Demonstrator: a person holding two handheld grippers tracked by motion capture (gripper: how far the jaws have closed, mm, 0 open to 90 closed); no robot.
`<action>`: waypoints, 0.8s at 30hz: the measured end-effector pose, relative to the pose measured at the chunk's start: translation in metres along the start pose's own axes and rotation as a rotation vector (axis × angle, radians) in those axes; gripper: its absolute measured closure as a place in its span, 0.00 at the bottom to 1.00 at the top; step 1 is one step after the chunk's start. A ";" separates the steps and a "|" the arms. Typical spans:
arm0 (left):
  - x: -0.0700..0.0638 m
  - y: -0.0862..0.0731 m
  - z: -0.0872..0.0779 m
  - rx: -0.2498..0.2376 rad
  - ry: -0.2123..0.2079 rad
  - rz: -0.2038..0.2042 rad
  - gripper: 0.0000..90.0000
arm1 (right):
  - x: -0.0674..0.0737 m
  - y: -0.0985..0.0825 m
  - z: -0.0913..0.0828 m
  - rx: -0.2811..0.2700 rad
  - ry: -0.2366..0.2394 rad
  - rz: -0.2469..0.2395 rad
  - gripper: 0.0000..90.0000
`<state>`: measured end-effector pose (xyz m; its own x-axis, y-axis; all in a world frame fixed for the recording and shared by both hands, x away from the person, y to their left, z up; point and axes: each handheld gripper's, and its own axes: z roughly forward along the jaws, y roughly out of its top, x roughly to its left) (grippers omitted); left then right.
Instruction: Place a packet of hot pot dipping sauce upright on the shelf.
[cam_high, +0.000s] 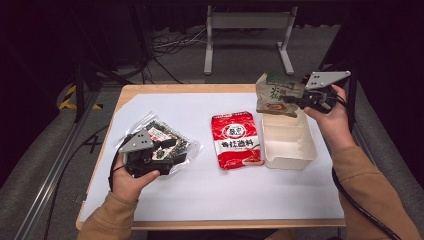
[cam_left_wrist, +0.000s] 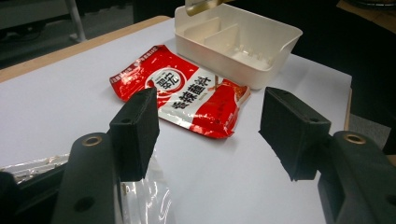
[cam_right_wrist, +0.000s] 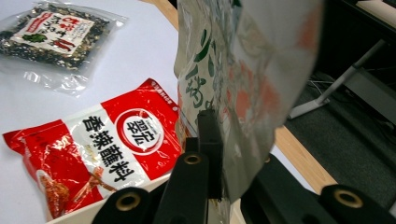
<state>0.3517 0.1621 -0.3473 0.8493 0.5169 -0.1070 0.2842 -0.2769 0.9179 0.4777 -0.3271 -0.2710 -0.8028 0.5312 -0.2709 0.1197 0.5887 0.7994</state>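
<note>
Two claws, high view: the right claw (cam_high: 299, 99) grips a beige-green foil pouch (cam_high: 276, 93) above the far end of the cream plastic divided tray (cam_high: 289, 142); the left claw (cam_high: 172, 150) rests on a clear bag of dark dried spices (cam_high: 167, 137), left of the tray.
Left gripper view: jaws part-open, nothing between them; the red glossy seasoning packet (cam_left_wrist: 182, 93) lies just beside the tray (cam_left_wrist: 243, 42).
Right gripper view: jaws clamped on the pouch (cam_right_wrist: 233, 88).

This looks like a lab or recording studio: a wooden tabletop (cam_high: 125, 92) covered with a white sheet (cam_high: 200, 190) stands on grey carpet, ringed by black curtains, with loose cables (cam_high: 170, 42) on the floor, a metal stand (cam_high: 247, 22) behind and aluminium rails (cam_high: 55, 165) alongside.
</note>
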 end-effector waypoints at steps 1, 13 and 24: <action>0.000 0.000 0.000 0.000 0.000 0.001 0.42 | -0.002 -0.001 0.001 0.004 -0.002 0.003 0.99; 0.004 -0.001 0.001 0.004 -0.003 -0.008 0.42 | -0.022 -0.012 0.010 -0.006 -0.031 -0.015 0.99; 0.006 -0.001 0.005 0.009 -0.006 -0.004 0.42 | -0.037 -0.025 0.016 0.012 -0.062 0.007 0.99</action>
<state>0.3587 0.1617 -0.3509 0.8507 0.5133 -0.1134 0.2918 -0.2817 0.9141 0.5139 -0.3524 -0.2895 -0.7639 0.5722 -0.2983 0.1326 0.5916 0.7953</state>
